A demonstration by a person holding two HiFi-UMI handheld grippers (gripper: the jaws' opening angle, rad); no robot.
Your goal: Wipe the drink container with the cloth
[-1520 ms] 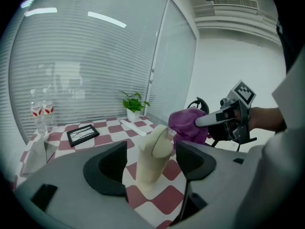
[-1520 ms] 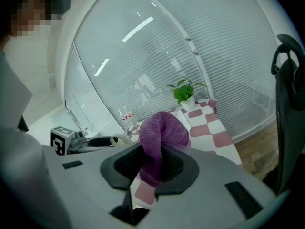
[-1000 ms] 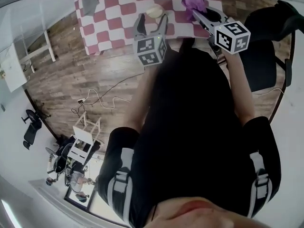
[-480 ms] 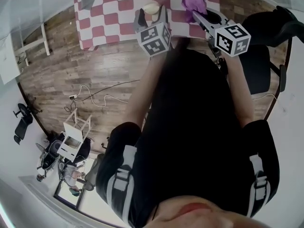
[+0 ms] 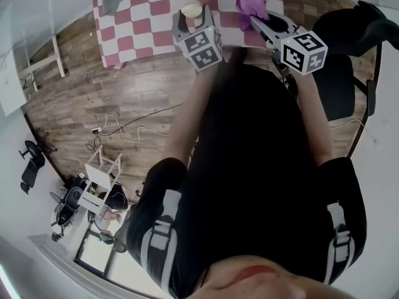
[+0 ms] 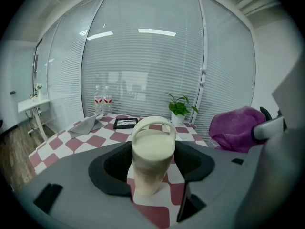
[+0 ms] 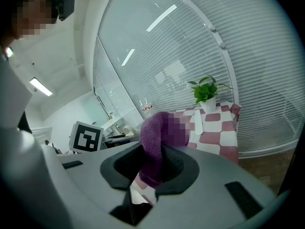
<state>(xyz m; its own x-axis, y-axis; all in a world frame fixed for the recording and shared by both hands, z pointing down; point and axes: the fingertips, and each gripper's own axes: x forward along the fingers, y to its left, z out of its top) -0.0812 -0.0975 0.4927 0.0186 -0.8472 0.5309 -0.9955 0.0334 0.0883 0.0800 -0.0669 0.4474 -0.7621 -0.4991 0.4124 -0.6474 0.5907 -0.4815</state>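
Checkered tablecloth (image 6: 78,140) holds a smooth cream tumbler (image 6: 151,161); purple cloth (image 6: 236,128) looks fuzzy.

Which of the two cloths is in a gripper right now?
The purple cloth, clamped in the right gripper; the grey cloth lies apart on the checkered table.

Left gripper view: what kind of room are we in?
Probably an office or lab room. A tall glass wall with horizontal blinds runs behind the checked table. The head view shows wood-plank flooring with a black office chair off to one side.
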